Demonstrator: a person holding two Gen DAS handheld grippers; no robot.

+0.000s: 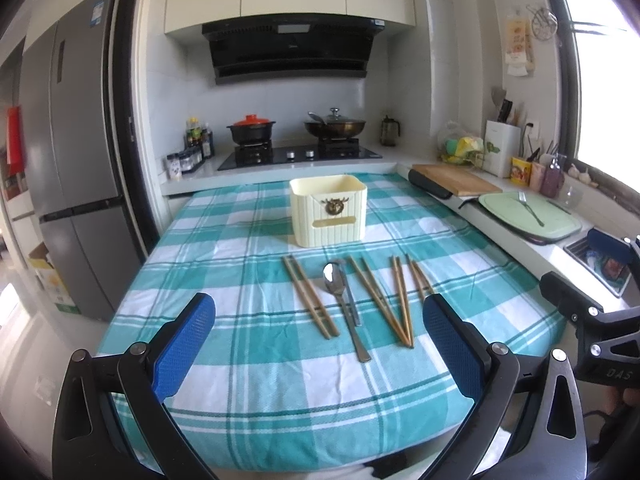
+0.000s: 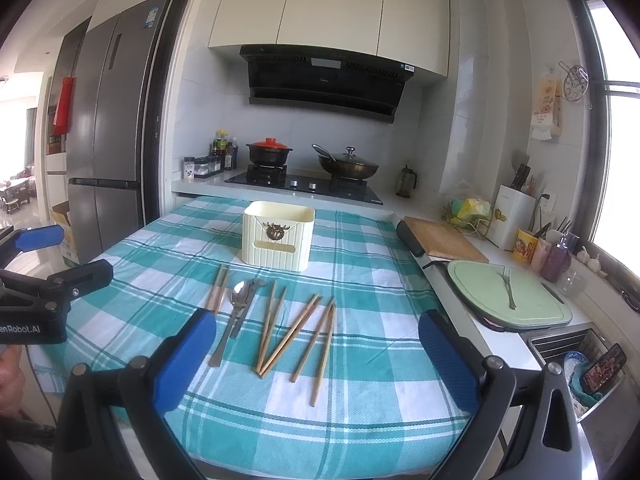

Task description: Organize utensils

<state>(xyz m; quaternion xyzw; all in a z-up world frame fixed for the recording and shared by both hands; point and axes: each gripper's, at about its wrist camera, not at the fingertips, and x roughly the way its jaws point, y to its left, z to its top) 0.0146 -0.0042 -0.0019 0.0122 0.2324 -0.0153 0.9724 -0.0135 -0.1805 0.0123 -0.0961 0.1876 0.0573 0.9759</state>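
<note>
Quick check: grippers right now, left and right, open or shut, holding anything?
Left gripper: open, fingers wide apart, holding nothing.
Right gripper: open, fingers wide apart, holding nothing.

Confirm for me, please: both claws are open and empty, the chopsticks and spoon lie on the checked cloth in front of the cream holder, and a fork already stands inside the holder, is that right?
Not quite. The fork is not in the cream holder; the right wrist view shows it lying on the green board on the counter. The rest holds: the left claw and right claw are open and empty, and the chopsticks and spoon lie on the checked cloth.
</note>
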